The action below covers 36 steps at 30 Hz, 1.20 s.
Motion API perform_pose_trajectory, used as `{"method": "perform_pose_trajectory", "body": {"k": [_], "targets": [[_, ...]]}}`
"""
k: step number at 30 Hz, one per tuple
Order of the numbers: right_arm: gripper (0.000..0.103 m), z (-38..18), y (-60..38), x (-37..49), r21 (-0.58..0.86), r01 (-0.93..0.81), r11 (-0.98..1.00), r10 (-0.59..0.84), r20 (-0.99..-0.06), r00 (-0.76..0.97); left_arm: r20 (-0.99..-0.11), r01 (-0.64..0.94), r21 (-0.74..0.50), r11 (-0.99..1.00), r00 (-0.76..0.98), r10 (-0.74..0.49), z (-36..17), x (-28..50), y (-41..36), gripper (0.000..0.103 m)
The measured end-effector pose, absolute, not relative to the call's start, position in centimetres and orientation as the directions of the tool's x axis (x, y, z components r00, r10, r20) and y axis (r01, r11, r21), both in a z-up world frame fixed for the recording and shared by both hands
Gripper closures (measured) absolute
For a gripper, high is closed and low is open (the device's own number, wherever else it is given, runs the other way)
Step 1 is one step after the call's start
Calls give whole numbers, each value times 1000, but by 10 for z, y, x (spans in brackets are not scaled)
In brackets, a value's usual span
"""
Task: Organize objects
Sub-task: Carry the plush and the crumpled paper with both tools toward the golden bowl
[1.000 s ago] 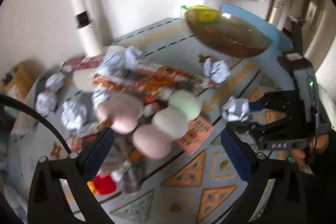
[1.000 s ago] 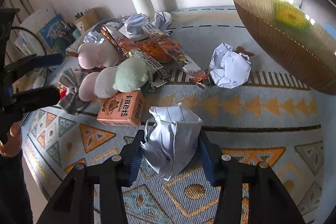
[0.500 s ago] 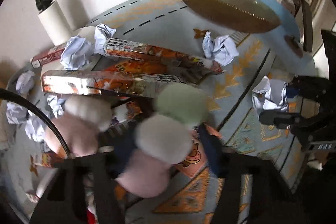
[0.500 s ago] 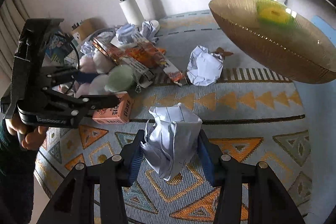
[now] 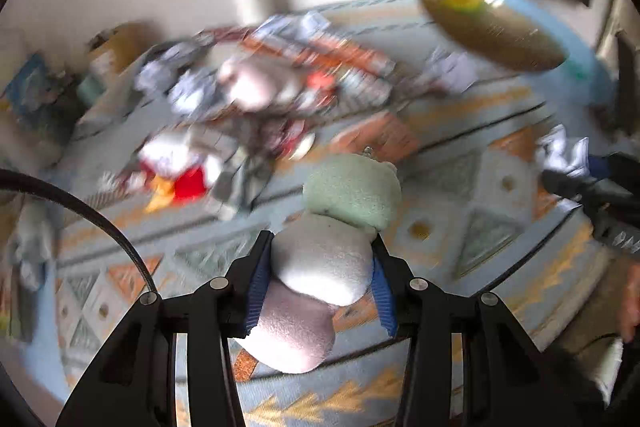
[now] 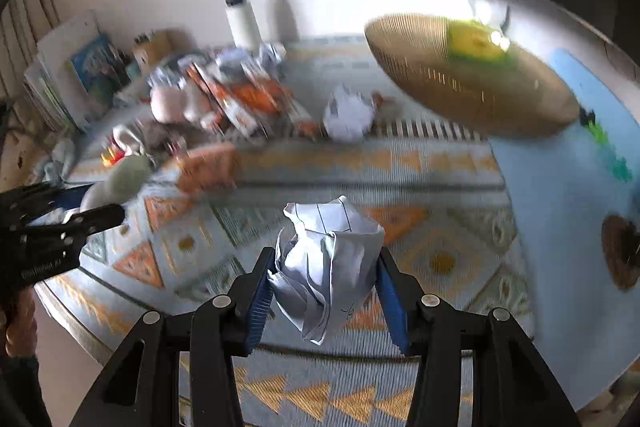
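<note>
A plush toy (image 5: 326, 259) made of a green, a white and a pink ball sits between the blue pads of my left gripper (image 5: 320, 242), which is shut on the white ball and holds it above the patterned cloth. My right gripper (image 6: 326, 255) is shut on a crumpled sheet of white paper (image 6: 330, 263), also held off the table. In the right wrist view the left gripper (image 6: 86, 213) and its plush toy (image 6: 126, 179) show at the left edge. In the left wrist view the right gripper (image 5: 584, 183) and its paper (image 5: 562, 153) are at the right edge.
A golden woven bowl (image 6: 468, 83) holding something yellow-green stands at the back right, beside a light blue mat (image 6: 560, 187). A blurred pile of snack boxes (image 6: 248, 99), paper balls and another plush lies at the back left. An orange box (image 6: 208, 167) and a paper ball (image 6: 348, 115) lie nearer.
My left gripper closed on the three-ball plush toy and lifted it away from the pile. My right gripper kept its paper and drifted up and away from the pile.
</note>
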State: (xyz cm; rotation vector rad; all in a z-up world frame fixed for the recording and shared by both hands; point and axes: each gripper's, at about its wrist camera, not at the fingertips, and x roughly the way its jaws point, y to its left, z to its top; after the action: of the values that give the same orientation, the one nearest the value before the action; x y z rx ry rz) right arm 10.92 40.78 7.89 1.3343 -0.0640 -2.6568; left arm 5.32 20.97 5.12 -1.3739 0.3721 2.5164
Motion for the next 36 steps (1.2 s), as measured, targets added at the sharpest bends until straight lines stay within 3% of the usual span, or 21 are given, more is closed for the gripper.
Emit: {"method": "perform_pose_trajectory", "body": {"k": [5,7,9,11,15,18,19,20,21,23,36], "targets": [[56,66,412,105,115,104,-988,-153,-813,-562,-860,-354,-165,-920,-405,310,29,45,194,54],[50,66,415,106,137,105,-985,-172,-811,-559,-866,-358,-194,-913,-376,331,23,43,192,52],[32,65,418,105,159,101,-982,-188,-817,-545,-861,-373,-210,-904,-367,352,23,45,192,45],[30,64,419,109,186,98,-978,-209,-813,-543,-859,-387,-224,-894,-354,369,21,51,194,21],[30,64,418,113,189,101,-977,-213,-815,-539,-847,-393,-203,-897,-389,362,17,63,195,16],[30,61,417,113,181,103,-978,-208,-821,-532,-831,-396,-211,-894,-409,377,17,64,194,18],[30,60,418,112,181,102,-978,-208,-821,-531,-831,-394,-201,-897,-416,370,17,64,195,31],[32,60,418,111,177,99,-979,-203,-819,-537,-835,-395,-178,-901,-424,351,19,65,195,57],[45,60,417,112,171,92,-981,-193,-815,-547,-838,-396,-167,-903,-426,342,20,65,196,61],[56,60,416,110,159,90,-983,-182,-816,-549,-835,-381,-178,-908,-431,344,24,65,196,61],[56,132,438,110,80,82,-993,-115,-703,-702,-715,-345,-28,-938,-649,260,99,63,243,61]]}}
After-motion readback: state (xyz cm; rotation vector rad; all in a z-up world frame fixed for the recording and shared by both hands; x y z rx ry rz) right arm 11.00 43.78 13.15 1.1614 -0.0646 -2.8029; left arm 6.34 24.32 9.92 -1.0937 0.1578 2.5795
